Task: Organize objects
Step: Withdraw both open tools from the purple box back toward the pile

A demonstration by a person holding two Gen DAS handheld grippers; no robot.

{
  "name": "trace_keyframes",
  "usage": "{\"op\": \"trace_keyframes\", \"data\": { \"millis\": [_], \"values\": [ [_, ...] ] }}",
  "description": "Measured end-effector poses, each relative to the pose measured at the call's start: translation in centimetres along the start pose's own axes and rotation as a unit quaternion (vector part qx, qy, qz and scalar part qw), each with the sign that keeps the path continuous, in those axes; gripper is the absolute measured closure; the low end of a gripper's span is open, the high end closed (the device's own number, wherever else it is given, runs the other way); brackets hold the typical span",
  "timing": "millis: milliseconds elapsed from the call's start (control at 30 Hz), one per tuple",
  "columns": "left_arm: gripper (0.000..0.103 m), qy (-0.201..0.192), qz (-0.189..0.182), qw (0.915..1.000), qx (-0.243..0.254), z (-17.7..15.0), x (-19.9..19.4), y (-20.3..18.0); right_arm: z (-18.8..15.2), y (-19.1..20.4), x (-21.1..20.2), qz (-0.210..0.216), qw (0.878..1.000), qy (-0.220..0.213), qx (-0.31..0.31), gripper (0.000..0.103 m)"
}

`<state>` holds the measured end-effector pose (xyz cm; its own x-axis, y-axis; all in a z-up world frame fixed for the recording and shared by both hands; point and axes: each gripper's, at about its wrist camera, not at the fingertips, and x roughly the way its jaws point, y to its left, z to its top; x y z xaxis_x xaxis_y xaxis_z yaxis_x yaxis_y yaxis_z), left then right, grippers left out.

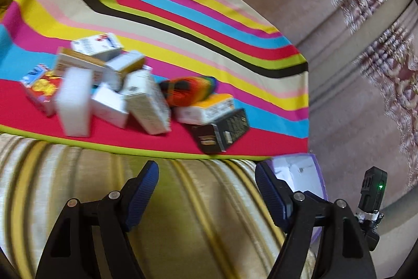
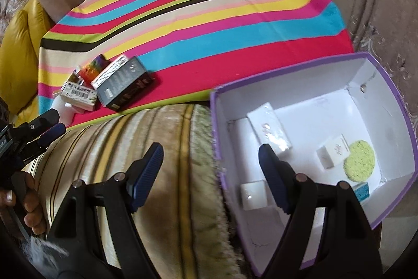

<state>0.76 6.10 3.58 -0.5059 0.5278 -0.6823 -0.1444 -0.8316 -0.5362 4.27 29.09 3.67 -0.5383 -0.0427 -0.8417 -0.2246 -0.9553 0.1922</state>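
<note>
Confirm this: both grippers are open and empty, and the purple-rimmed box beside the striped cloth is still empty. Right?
Not quite. The purple-rimmed box already holds items, among them a round yellow sponge and small white boxes, as the right wrist view shows. Both grippers are indeed open and empty.

Small boxes (image 1: 112,85) heaped on the cloth (image 1: 183,17); open box (image 2: 313,137) right of them

The pile of small boxes (image 1: 104,85) is blurred, labels unreadable; the right claw (image 2: 211,175) hides part of the purple box (image 2: 392,106).
</note>
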Motion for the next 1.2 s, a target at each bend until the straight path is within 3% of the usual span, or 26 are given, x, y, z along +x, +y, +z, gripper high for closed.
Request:
{"op": "trace_keyframes", "data": {
  "millis": [533,733,1200],
  "values": [
    [0.030,-0.044,0.063,0.9965,-0.033,0.6,-3.3,5.1,1.9,6.6,2.8,0.038,0.991,0.011,-0.124,0.015],
    [0.038,-0.041,0.084,0.9948,-0.040,1.3,-3.1,6.5,3.2,8.5,4.3,0.043,0.987,0.016,-0.154,0.014],
    [0.038,-0.035,0.152,0.9871,-0.037,3.8,-1.4,7.5,5.5,11.1,7.6,0.038,0.979,0.027,-0.199,0.013]
  ]
}}
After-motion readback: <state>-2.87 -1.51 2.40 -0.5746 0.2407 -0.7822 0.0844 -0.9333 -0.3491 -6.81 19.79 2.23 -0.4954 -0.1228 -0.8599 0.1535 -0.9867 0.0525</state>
